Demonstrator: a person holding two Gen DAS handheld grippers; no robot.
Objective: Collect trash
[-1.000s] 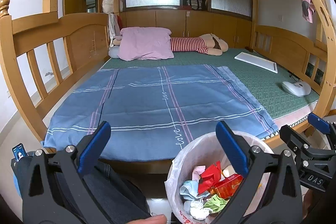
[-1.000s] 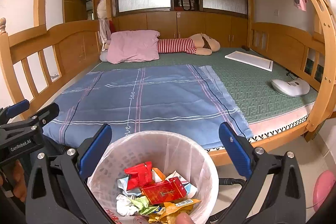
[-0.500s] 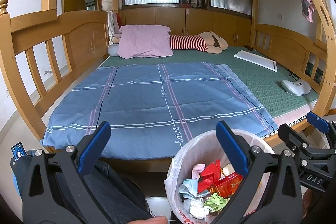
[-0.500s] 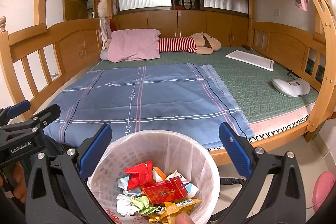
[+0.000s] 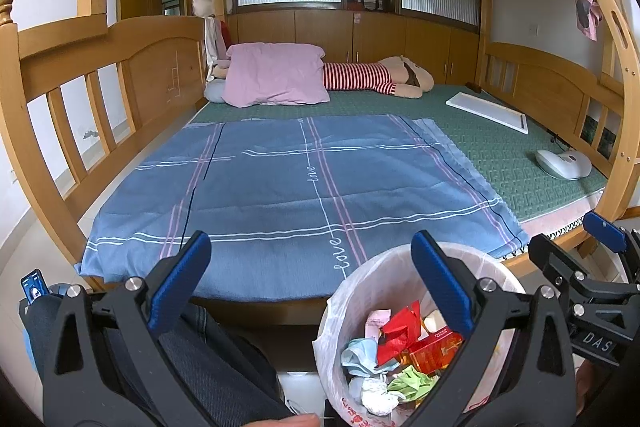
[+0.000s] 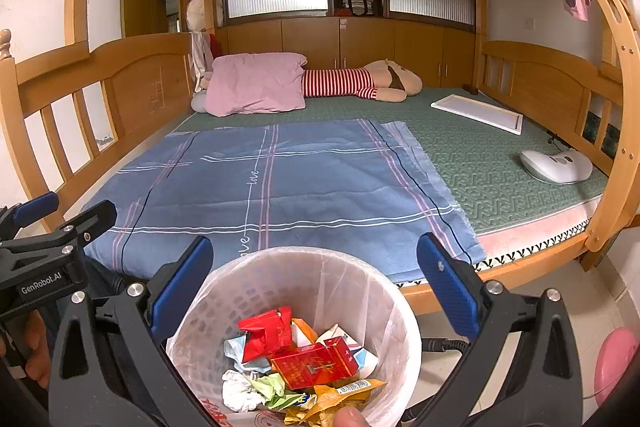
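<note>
Both tools stand with jaws spread wide, nothing between them. The right tool (image 6: 314, 281) hangs directly over a white lattice wastebasket (image 6: 248, 291) lined with a thin plastic bag. The left tool (image 5: 310, 275) sits to the basket's left; its right finger (image 5: 438, 281) crosses in front of the basket rim (image 5: 372, 269), its left finger (image 5: 180, 279) hangs over dark denim (image 5: 216, 359).

Trash sits inside the basket: a red carton (image 6: 316, 363) on top, a torn red wrapper (image 6: 266, 333) just behind it, crumpled white paper (image 6: 238, 391), a green scrap (image 6: 270, 387), an orange-yellow snack wrapper (image 6: 340, 393) at the near edge. A fingertip (image 6: 350, 417) shows at the bottom edge of the right view.

A phone (image 5: 34, 285) peeks at the far left of the left view. A pink disc (image 6: 614, 363) lies on the tiled floor to the right.

Beyond the basket, a wooden bunk bed (image 6: 120, 63). A blue sheet (image 6: 280, 183) with pink and white stripes covers the near part of a green mat (image 6: 480, 155); no litter visible on it. On the mat to the right: a white rounded device (image 6: 556, 165), farther back a flat white board (image 6: 478, 113). At the head end, a pink pillow (image 6: 256, 83) beside a plush toy in a red-striped shirt (image 6: 360, 83). Wooden cabinets (image 6: 340, 39) and ribbed glass panels behind.
</note>
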